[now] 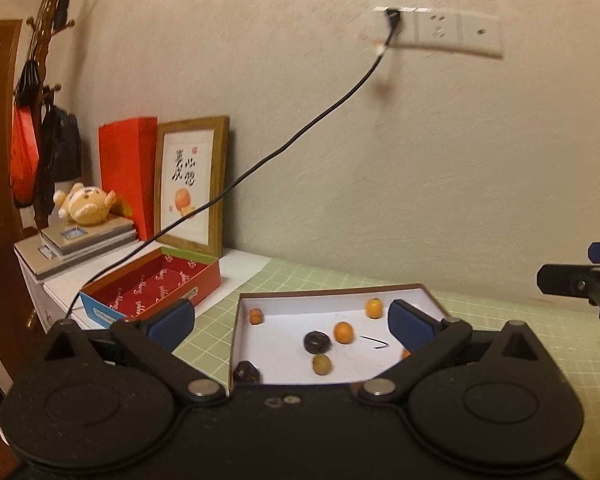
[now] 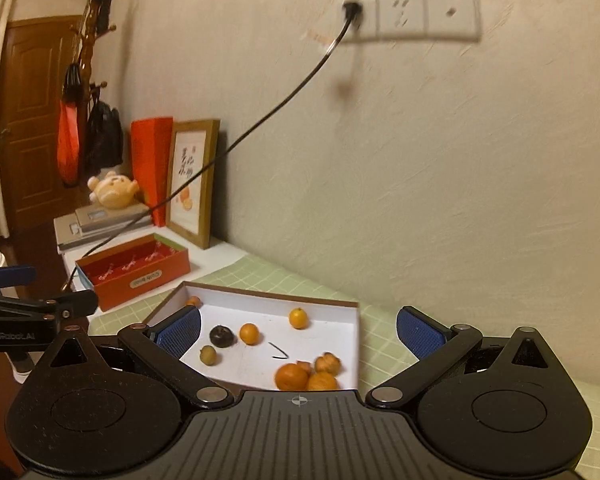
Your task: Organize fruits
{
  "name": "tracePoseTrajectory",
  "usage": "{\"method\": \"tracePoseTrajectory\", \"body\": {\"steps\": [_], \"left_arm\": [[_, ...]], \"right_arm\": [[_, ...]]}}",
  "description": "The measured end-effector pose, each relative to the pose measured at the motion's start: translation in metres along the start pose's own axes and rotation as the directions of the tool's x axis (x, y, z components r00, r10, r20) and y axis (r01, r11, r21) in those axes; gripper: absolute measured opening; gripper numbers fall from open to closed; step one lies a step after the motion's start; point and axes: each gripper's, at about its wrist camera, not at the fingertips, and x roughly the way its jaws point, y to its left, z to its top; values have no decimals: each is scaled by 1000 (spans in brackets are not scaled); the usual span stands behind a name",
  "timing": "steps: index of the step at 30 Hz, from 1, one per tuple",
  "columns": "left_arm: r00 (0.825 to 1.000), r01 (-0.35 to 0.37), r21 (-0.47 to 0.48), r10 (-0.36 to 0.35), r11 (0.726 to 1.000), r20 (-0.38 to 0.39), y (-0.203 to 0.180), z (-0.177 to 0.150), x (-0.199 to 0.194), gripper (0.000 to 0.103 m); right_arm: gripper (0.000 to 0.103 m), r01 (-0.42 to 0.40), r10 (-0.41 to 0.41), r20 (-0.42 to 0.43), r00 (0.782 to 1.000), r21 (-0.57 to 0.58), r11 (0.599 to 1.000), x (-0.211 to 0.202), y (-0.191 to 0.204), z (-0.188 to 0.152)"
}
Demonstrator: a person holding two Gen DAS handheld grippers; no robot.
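A shallow white box (image 1: 300, 303) (image 2: 340, 308) lies on the green mat and holds loose fruit. Small orange fruits (image 1: 343, 332) (image 2: 249, 333), a dark round fruit (image 1: 316, 342) (image 2: 221, 336) and a greenish one (image 1: 321, 364) (image 2: 208, 355) are scattered in it. Larger oranges (image 2: 292, 376) cluster at its near right corner. My left gripper (image 1: 290, 322) hovers open above the box's near edge, nothing between its blue pads. My right gripper (image 2: 298, 330) is open too, over the box, holding nothing. An empty red box (image 1: 156, 280) (image 2: 136, 266) sits to the left.
A black cable (image 1: 260, 164) runs from the wall socket (image 1: 436, 30) down across the red box. A framed picture (image 1: 190, 182), a red bag (image 1: 128, 168), a plush toy (image 1: 86, 204) on stacked books and a coat rack (image 1: 44, 80) stand at the left.
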Motion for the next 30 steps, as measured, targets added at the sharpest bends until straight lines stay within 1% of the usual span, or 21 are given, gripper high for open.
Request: {"method": "tracePoseTrajectory", "body": {"steps": [3, 7, 12, 14, 16, 20, 23, 25, 30], "left_arm": [[1000, -2, 18, 2, 1000, 3, -8, -6, -20, 97], [1000, -11, 16, 11, 1000, 0, -9, -18, -33, 97], [999, -6, -24, 7, 1000, 38, -2, -31, -41, 97], [999, -15, -23, 16, 1000, 47, -2, -38, -40, 97], [999, -27, -24, 28, 999, 25, -1, -45, -37, 97], [1000, -24, -37, 25, 999, 15, 3, -44, -35, 97], [999, -23, -29, 24, 999, 24, 2, -45, -35, 97], [999, -27, -15, 27, 1000, 30, 1, -46, -36, 97], [999, -22, -7, 22, 1000, 41, 0, -48, -37, 97]], "right_arm": [[103, 27, -26, 15, 1000, -23, 999, -30, 1, -11], [103, 50, -50, 4, 999, -47, 998, -51, 1, -33], [103, 81, -81, -11, 997, -43, 996, -65, -2, -58], [103, 87, -87, 3, 996, -25, 996, -68, -4, -68], [103, 102, -102, 17, 995, -8, 995, -73, -5, -70], [103, 107, -107, 4, 994, -10, 994, -69, -6, -69], [103, 105, -105, 16, 994, -3, 994, -68, -6, -68], [103, 77, -77, 29, 997, 15, 997, -66, -9, -66], [103, 80, -80, 2, 997, -8, 997, -55, -4, -64]]}}
